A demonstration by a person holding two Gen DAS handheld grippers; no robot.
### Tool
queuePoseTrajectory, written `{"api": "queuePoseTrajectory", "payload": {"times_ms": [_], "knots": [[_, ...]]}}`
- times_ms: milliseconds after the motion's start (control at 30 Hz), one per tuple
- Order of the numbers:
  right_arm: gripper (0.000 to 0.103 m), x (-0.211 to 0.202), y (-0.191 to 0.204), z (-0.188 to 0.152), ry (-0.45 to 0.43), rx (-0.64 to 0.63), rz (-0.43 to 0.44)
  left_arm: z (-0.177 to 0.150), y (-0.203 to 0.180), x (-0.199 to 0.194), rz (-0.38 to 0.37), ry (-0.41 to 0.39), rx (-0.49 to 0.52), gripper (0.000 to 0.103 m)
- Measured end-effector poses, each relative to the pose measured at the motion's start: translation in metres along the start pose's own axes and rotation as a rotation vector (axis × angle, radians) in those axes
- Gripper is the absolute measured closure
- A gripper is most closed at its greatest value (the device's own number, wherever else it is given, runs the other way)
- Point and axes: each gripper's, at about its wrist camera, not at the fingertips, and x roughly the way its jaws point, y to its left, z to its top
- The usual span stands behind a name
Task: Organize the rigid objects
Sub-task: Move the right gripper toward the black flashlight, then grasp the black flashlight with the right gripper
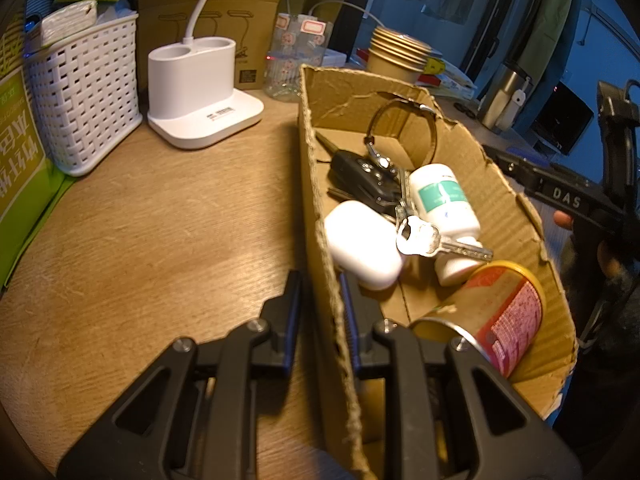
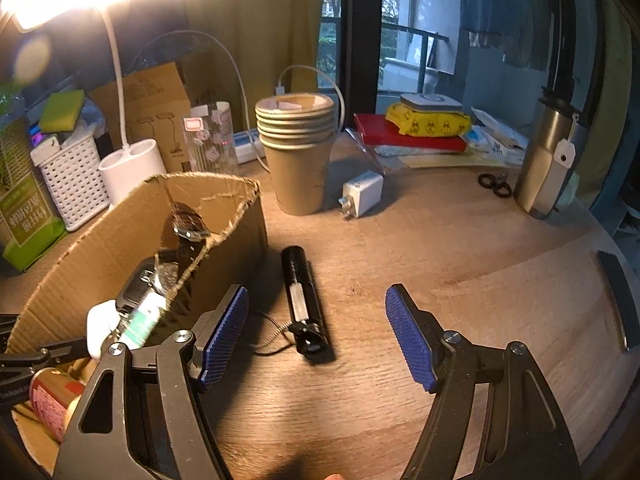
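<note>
I see the counter [image 2: 440,248] spread wide under both cameras, wood-grained and cluttered along its far edge. On it sits the box [image 1: 516,216], torn cardboard with ragged walls, and my left claw [image 1: 320,312] is clenched on its near wall, one finger outside and one inside. Inside the box lie a can [image 1: 508,312] on its side at the near end, a white case [image 1: 362,246], a pill bottle [image 1: 444,200] on its side, a black key fob [image 1: 362,178] with a silver key [image 1: 436,242] resting across the bottle, and a watch [image 1: 400,132] standing on its strap toward the far end. My right claw [image 2: 316,332] hangs released just right of the box, its blue pads [image 2: 408,336] spread wide. Between them, on the counter just beside the box, lies the flashlight [image 2: 306,300], black, with a thin cord trailing from its near end. Farther back stand a stack of paper cups [image 2: 298,152], a white charger [image 2: 362,194] near them, and a steel flask [image 2: 550,160] well off to the right.
</note>
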Motion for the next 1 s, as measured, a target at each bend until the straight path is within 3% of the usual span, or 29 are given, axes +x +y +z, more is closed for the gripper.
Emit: {"api": "queuePoseTrajectory", "payload": {"times_ms": [500, 767, 833, 1000], "knots": [[0.03, 0.027, 0.002, -0.009, 0.081, -0.03, 0.004, 0.0, 0.0, 0.0, 0.0, 0.0, 0.0, 0.082], [0.059, 0.047, 0.005, -0.005, 0.15, -0.049, 0.02, 0.0, 0.0, 0.0, 0.0, 0.0, 0.0, 0.082], [0.076, 0.049, 0.007, -0.005, 0.154, -0.053, 0.035, 0.0, 0.0, 0.0, 0.0, 0.0, 0.0, 0.082], [0.079, 0.046, 0.008, -0.005, 0.144, -0.064, 0.035, 0.0, 0.0, 0.0, 0.0, 0.0, 0.0, 0.082]]}}
